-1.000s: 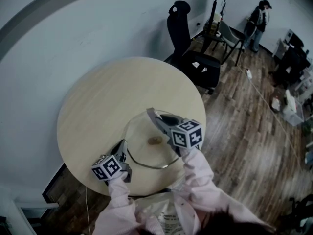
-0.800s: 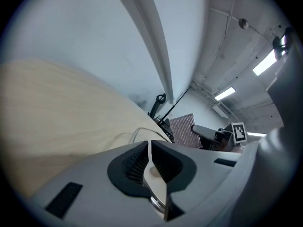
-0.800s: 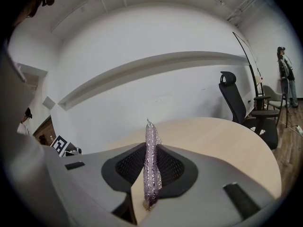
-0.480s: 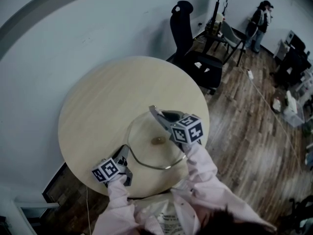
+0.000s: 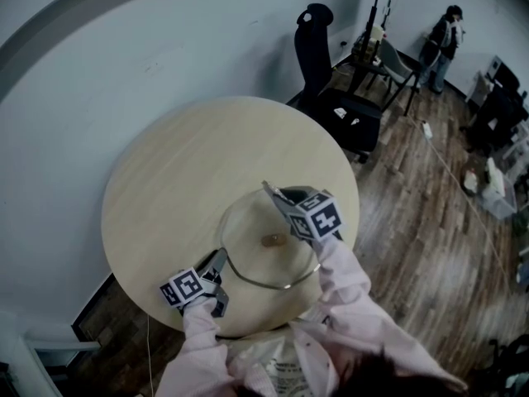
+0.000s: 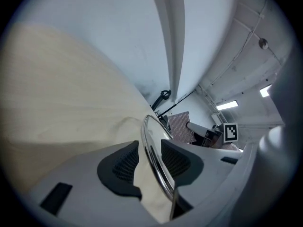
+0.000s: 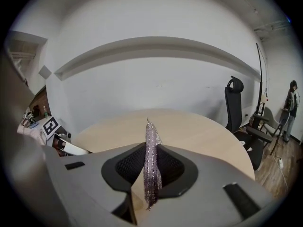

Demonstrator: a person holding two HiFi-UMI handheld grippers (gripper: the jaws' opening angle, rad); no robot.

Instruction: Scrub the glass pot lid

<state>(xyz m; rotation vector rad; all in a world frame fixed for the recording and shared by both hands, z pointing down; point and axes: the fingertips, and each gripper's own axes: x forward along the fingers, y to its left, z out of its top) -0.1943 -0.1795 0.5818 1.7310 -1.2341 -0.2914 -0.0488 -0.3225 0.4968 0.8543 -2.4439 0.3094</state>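
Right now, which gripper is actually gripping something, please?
The right gripper: its jaws pinch the mesh scrubber; the left gripper's jaws, just opened, straddle the lid rim.

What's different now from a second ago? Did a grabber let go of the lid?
Yes. The left gripper has just been opening its jaws, letting go of the glass lid. The lid's rim sits between the jaws with a gap on each side. Unchanged: the lid lies on the table, and the right gripper pinches the sparkly scrubbing cloth over the lid.

Left tongs (image 5: pixel 218 260) opening astride lid (image 5: pixel 248 222), right (image 5: pixel 274 195) clamped
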